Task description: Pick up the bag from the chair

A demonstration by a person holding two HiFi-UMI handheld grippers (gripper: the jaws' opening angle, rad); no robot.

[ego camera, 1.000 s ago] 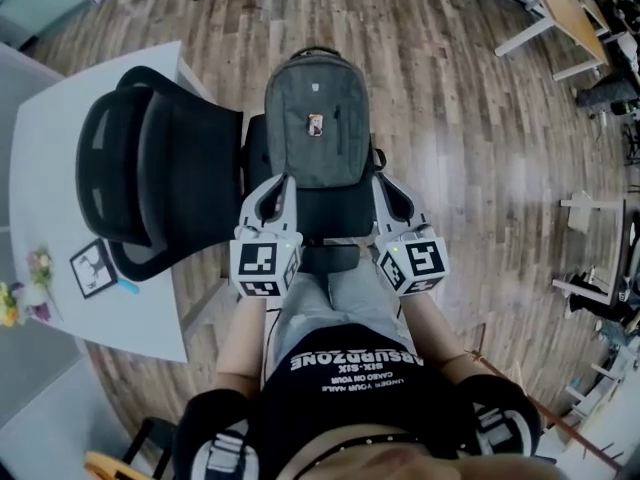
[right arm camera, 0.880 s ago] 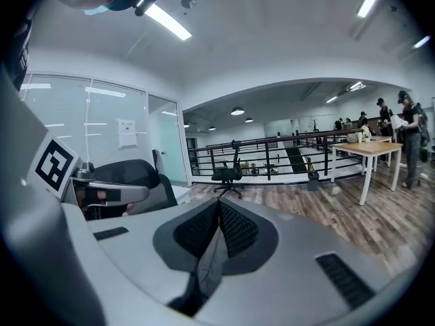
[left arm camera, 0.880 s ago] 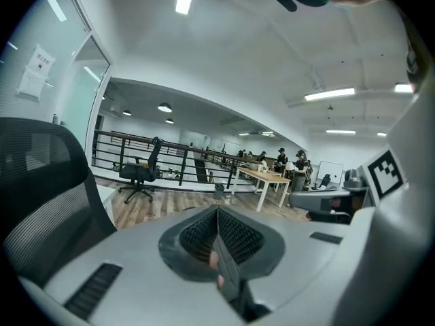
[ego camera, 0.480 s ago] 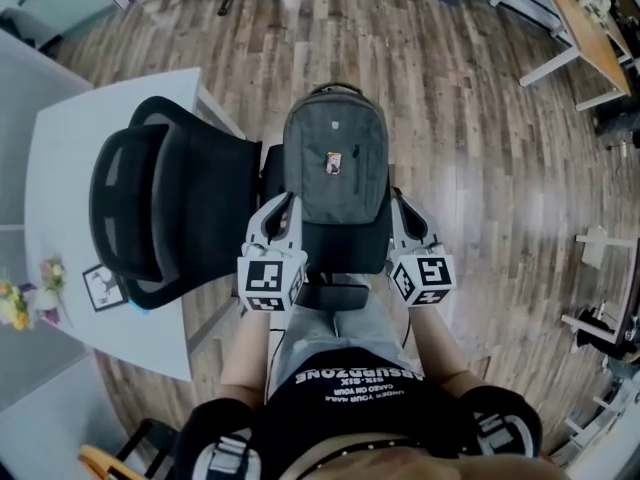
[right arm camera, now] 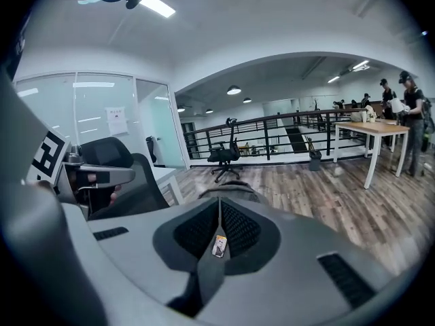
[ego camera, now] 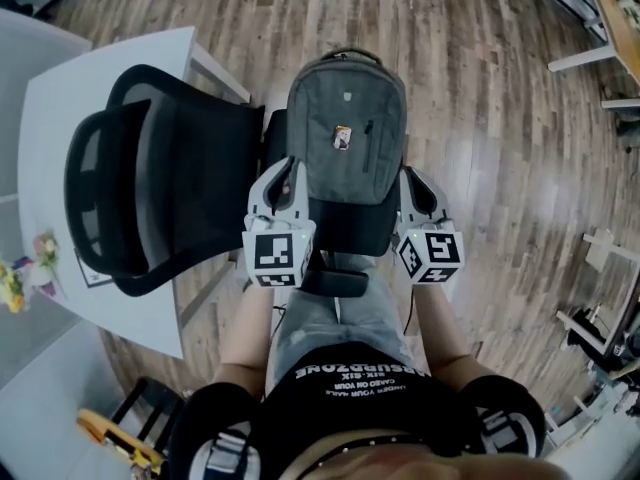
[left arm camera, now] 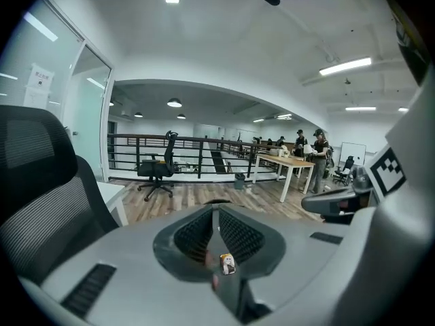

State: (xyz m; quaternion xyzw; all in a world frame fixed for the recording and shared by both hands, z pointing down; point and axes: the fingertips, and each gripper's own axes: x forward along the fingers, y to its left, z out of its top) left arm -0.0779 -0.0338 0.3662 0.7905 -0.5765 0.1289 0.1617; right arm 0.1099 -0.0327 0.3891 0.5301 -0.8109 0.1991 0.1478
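The L hand-held gripper (ego camera: 284, 176) and R hand-held gripper (ego camera: 416, 186), jaws shut w/ nothing between, are brought fwd and lower than a sec ago, flanking the bag (ego camera: 345, 133), laid on the chair (ego camera: 160, 188) seat at 12 o'clock, so the grasp is judged imminent.

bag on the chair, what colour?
The bag is dark grey; it shows best in the head view.
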